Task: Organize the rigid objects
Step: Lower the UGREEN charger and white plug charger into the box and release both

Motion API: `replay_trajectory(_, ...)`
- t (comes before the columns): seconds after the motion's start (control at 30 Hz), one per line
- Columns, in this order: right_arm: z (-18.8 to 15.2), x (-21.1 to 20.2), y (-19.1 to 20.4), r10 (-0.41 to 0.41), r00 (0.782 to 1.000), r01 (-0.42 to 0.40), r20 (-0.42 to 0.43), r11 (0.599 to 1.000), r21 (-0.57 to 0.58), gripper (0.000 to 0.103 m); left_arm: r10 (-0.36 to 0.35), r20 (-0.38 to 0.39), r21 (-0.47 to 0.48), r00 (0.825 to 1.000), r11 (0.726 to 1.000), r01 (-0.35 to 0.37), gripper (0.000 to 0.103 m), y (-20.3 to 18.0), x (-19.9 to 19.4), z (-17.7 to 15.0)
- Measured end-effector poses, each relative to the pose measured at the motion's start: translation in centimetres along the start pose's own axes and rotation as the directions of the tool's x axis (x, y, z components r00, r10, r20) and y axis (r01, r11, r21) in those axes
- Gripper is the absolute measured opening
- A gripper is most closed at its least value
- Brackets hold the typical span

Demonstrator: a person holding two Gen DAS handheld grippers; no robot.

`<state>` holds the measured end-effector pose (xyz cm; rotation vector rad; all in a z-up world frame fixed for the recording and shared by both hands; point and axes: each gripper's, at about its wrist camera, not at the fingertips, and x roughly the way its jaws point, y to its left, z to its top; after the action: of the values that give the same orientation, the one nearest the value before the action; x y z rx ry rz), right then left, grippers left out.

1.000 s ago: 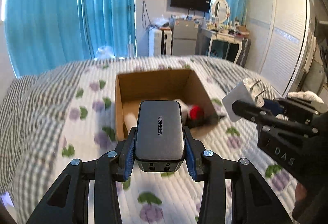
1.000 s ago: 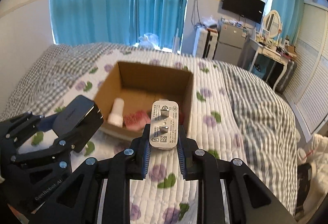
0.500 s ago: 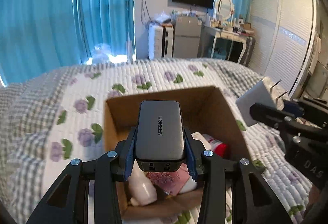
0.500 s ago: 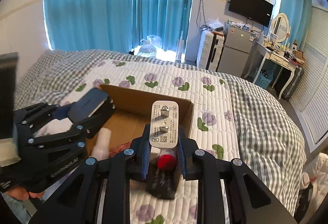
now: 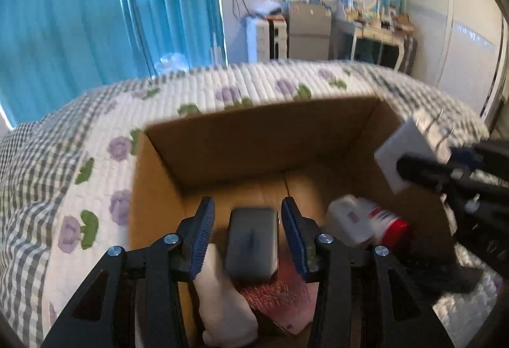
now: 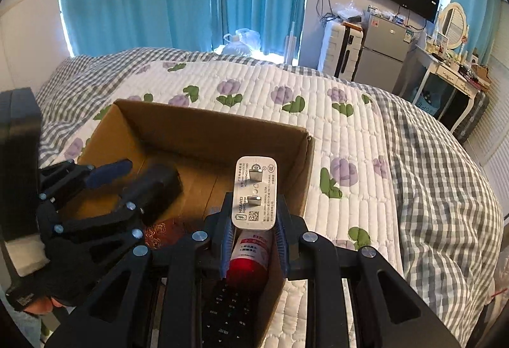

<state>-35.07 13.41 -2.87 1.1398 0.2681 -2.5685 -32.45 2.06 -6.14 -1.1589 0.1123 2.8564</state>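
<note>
My left gripper (image 5: 248, 236) gapes around dark charger (image 5: 253, 244), contact unclear | right gripper (image 6: 253, 235) clamps white charger (image 6: 254, 192) | judged rigid, smooth, light: grip flat sides | cardboard box (image 6: 203, 133)

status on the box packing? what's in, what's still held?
In the cardboard box: a red-capped bottle, a remote, a white bottle. The dark charger sits blurred between the left gripper's spread fingers, seemingly just let go. Left: the right gripper must drop its white charger.

Both grippers (image 5: 248, 235) (image 6: 253, 235): black angular frames, silver screws, blue ribbed pads lining the jaws.
</note>
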Motion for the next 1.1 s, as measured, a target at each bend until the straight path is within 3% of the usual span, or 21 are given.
replay_trajectory(0.3,1.5,-1.6,1.2,-0.017,1.0,0.017,0.005,0.999,-0.029,0.022,0.015,0.035,-0.044,0.999,0.999,-0.014,0.051,2.6,-4.3,1.1)
replay_trajectory(0.4,2.4,0.2,2.2,0.019,0.998,-0.021,-0.055,0.999,-0.031,0.022,0.026,0.051,-0.056,0.998,0.998,-0.024,0.051,3.6,-5.2,1.3)
replay_trajectory(0.5,2.8,2.6,3.7,-0.005,0.993,-0.004,-0.121,0.997,-0.079,0.022,0.045,0.064,-0.038,0.997,0.998,-0.042,0.051,4.1,-5.4,1.2)
replay_trajectory(0.67,2.9,5.3,4.3,0.077,0.973,-0.088,-0.22,0.995,-0.042,0.022,0.059,0.05,-0.031,0.997,0.998,-0.057,0.051,4.8,-4.8,0.4)
replay_trajectory(0.7,3.0,5.2,4.4,0.069,0.973,-0.081,-0.218,0.996,-0.047,0.028,0.057,0.047,-0.034,0.997,0.998,-0.056,0.051,4.9,-4.8,0.4)
replay_trajectory(0.73,3.0,4.8,4.5,0.049,0.98,-0.06,-0.191,0.997,-0.051,0.043,0.058,0.046,-0.037,0.997,0.998,-0.056,0.051,5.0,-5.0,0.3)
replay_trajectory(0.8,3.2,3.5,4.2,0.034,0.988,-0.039,-0.153,0.999,-0.032,0.053,0.068,0.053,-0.04,0.996,0.997,-0.066,0.051,5.1,-5.7,0.3)
replay_trajectory(0.97,3.9,-1.5,3.6,0.022,0.998,-0.022,-0.064,1.0,0.009,0.053,0.082,0.1,-0.047,0.992,0.996,-0.078,0.051,4.9,-9.8,0.8)
replay_trajectory(1.1,4.0,-8.4,3.4,-0.033,0.999,0.033,0.036,0.999,0.005,0.053,0.096,0.153,-0.039,0.984,0.995,-0.091,0.051,4.2,-14.7,1.4)
